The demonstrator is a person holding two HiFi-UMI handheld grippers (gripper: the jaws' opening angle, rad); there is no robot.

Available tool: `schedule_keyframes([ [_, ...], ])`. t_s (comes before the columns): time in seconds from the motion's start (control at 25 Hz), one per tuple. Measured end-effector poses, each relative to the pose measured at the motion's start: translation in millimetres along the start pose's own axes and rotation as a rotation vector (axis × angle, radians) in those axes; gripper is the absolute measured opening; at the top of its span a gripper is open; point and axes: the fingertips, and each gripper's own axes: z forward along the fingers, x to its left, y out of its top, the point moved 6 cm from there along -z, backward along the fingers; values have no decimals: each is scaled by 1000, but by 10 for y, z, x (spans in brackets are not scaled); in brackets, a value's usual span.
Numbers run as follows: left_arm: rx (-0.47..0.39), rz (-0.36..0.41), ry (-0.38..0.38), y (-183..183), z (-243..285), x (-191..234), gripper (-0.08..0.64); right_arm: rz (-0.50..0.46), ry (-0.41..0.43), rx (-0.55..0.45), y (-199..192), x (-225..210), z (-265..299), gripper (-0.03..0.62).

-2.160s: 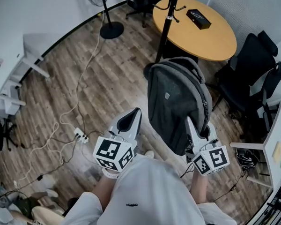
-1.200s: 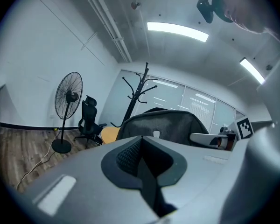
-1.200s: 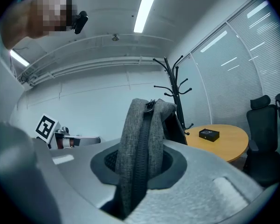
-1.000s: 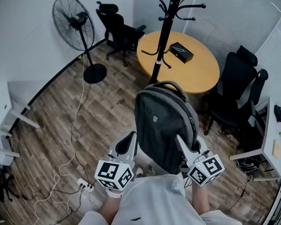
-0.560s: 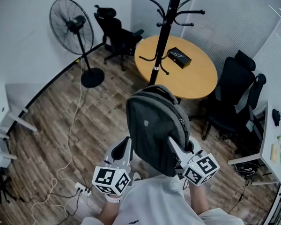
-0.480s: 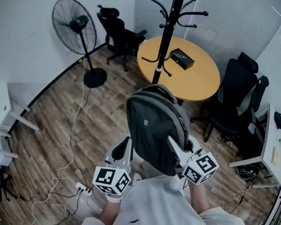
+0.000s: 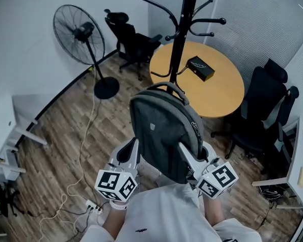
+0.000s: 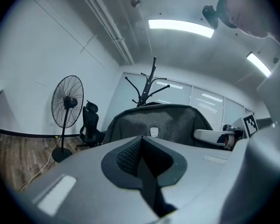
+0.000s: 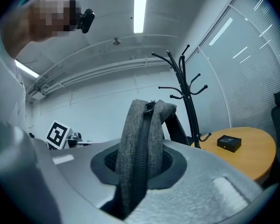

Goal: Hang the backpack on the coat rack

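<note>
1. Clamping the backpack (image 9: 142,125) by its zippered side edge, the right gripper (image 9: 138,158) has its jaws partly closed on the grey fabric, which stands upright between them
2. The left gripper (image 8: 142,158) has its jaws pressed together with nothing between them. It sits just beside the pack's lower left edge; I cannot tell whether it touches
3. The pack is held upright in the air before the person, top handle (image 7: 166,86) uppermost, near the coat rack (image 7: 181,32), which stands in front of the round bench (image 7: 219,92)
4. This looks like the approach; the pack is not yet hung. Next, the handle probably needs raising and slipping over a hook (image 7: 161,73)
</note>
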Motion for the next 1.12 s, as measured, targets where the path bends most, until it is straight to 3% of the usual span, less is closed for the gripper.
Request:
schedule_keyframes([
  [0.4, -81, 73, 33, 466, 878, 10, 15, -36, 112, -85, 533, -694, 483, 80],
  [0.6, -87, 71, 94, 507, 1098, 1, 15, -65, 174, -105, 718, -918, 610, 80],
  [0.8, -85, 65, 161, 688, 1276, 15, 9, -32, 192, -107, 811, -1118, 811, 80],
  [1.12, -57, 112, 155, 852, 1454, 15, 15, -6, 226, -117, 907, -1173, 1058, 78],
])
